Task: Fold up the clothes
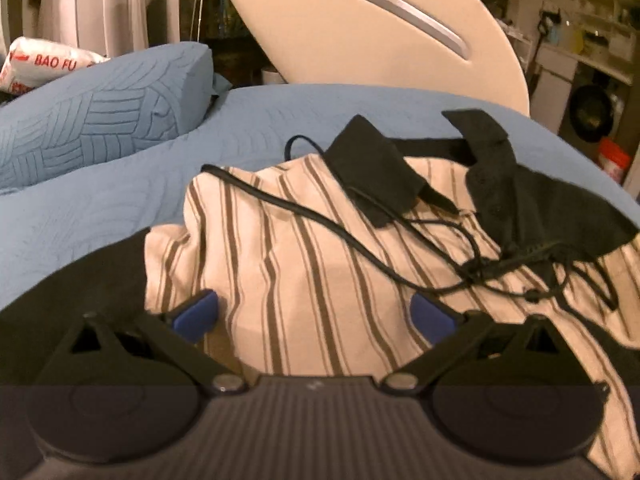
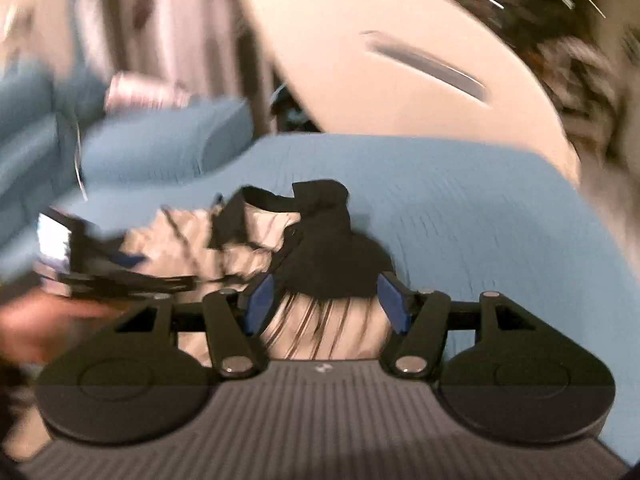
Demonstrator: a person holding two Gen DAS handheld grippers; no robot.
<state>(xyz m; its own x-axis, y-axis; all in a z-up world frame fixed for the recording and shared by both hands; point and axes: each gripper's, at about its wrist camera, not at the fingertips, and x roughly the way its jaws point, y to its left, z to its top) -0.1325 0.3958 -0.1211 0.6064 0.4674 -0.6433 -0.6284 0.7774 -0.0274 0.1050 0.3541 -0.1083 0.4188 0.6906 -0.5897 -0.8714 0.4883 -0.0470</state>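
Note:
A cream shirt with dark stripes lies crumpled on the blue bedspread. Its black collar and button placket point to the far right, and thin black cords trail across it. My left gripper is open just above the shirt's near part, blue pads wide apart. In the blurred right wrist view the same shirt lies under my right gripper, which is open over the black collar part. The left gripper shows at the left there.
A blue quilted pillow lies at the far left, with a white printed bag behind it. A cream headboard stands behind the bed. Shelves and a red-lidded tub stand at the right.

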